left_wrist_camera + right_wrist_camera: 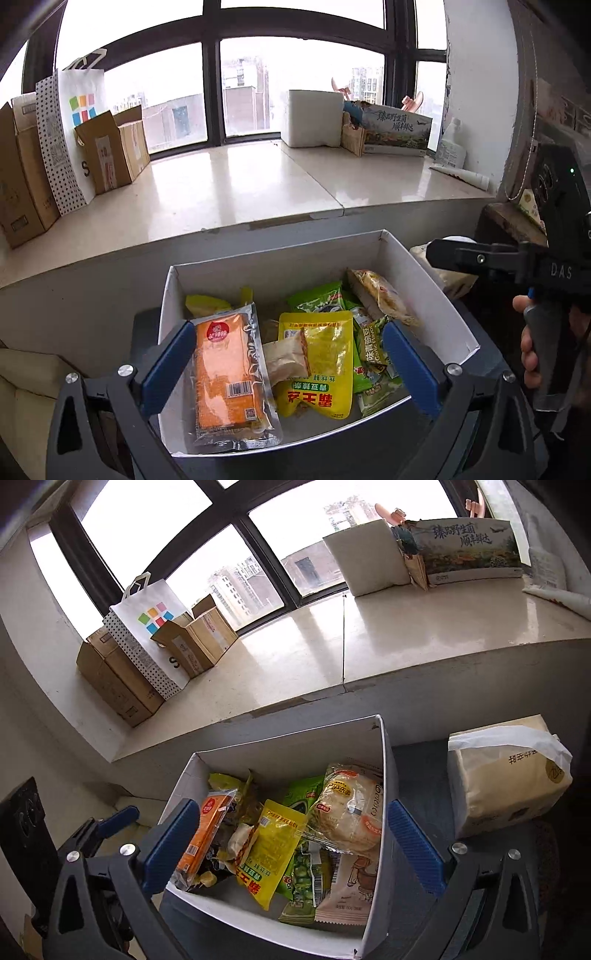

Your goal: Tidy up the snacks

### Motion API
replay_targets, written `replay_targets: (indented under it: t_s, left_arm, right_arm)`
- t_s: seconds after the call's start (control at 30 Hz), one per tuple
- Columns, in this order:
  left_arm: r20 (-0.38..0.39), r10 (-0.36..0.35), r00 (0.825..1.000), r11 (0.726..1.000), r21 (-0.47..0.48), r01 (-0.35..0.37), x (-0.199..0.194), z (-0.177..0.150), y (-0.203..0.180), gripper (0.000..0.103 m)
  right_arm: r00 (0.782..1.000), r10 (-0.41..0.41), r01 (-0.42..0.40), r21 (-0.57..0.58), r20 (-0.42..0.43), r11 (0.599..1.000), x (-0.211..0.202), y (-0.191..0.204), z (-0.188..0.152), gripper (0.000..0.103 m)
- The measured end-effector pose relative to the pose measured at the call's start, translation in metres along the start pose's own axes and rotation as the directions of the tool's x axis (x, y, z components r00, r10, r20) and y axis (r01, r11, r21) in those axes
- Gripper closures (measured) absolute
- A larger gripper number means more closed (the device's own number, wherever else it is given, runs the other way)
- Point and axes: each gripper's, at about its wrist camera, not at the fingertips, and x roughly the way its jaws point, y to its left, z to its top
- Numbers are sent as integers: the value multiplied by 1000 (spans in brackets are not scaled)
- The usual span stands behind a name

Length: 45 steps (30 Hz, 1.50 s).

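A white box (436,306) holds several snack packets: an orange packet (225,376), a yellow packet (317,365), green packets (373,362) and a pale rice-cracker packet (380,295). My left gripper (290,365) is open and empty, hovering over the box with its blue pads either side of the snacks. My right gripper (291,845) is open and empty over the same box (388,768). It sees the orange packet (201,834), yellow packet (269,845) and rice-cracker packet (347,812). The right gripper's body (517,258) shows at the left view's right edge.
A tissue pack (506,775) lies right of the box. Behind is a stone windowsill (240,184) with cardboard boxes (110,151), a dotted paper bag (70,129), a white foam box (314,118) and a printed carton (395,129).
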Motion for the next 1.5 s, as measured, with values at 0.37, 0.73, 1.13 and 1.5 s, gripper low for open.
replay_targets:
  t_s: [0.37, 0.73, 1.13, 1.5]
  left_arm:
    - [229, 84, 970, 993, 68, -102, -127, -20, -38, 0]
    - [174, 101, 979, 994, -46, -95, -218, -85, -45, 0]
    - [79, 48, 996, 989, -144, -37, -252, -160, -54, 0]
    - [80, 36, 996, 989, -148, -24, -257, -159, -58, 0]
  right_arm:
    - [971, -105, 163, -270, 217, 949, -99, 74, -16, 0]
    - [924, -178, 296, -342, 337, 892, -205, 129, -109, 0]
    - [971, -185, 214, -194, 154, 957, -223, 109, -206, 0]
    - [971, -188, 216, -204, 149, 955, -230, 112, -207, 0]
